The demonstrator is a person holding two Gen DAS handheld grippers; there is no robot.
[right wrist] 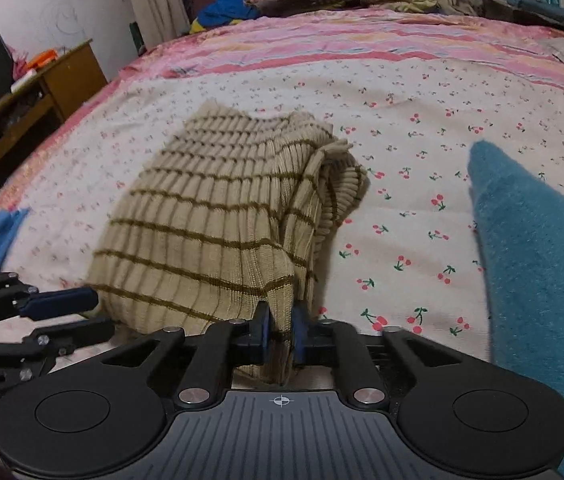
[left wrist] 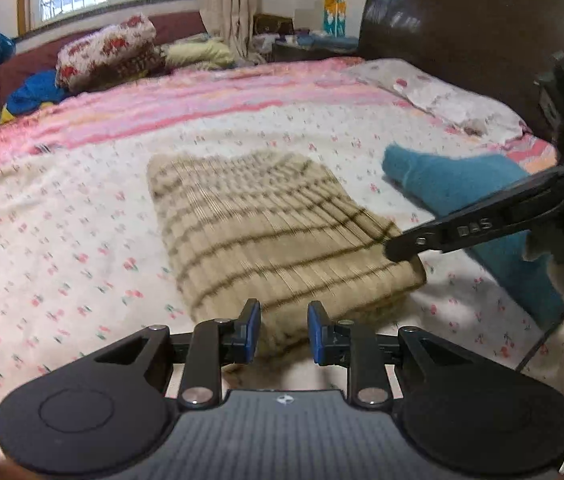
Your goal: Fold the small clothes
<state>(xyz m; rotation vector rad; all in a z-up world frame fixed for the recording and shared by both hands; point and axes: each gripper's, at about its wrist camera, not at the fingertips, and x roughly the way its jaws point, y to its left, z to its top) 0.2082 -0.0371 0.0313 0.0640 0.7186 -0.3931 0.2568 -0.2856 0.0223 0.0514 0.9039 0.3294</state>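
Right gripper [right wrist: 281, 334] angled down at near edge of bed [right wrist: 422, 92], pads clamped on bunched near corner of sweater [right wrist: 202, 216]. Left gripper [left wrist: 284, 330] alongside, angled down, pads apart, nothing between them, poised over sweater's near edge. Bare cherry-print sheet left of sweater and beyond it; teal garment [right wrist: 534, 264] close on right, not touching. Sweater mid-bed: beige rib knit, thin brown stripes, folded to rough rectangle, right side doubled over in thick rumpled roll. Farther off, pink striped blanket [left wrist: 186, 96], dark headboard [left wrist: 462, 36], piled bedding [left wrist: 110, 50].
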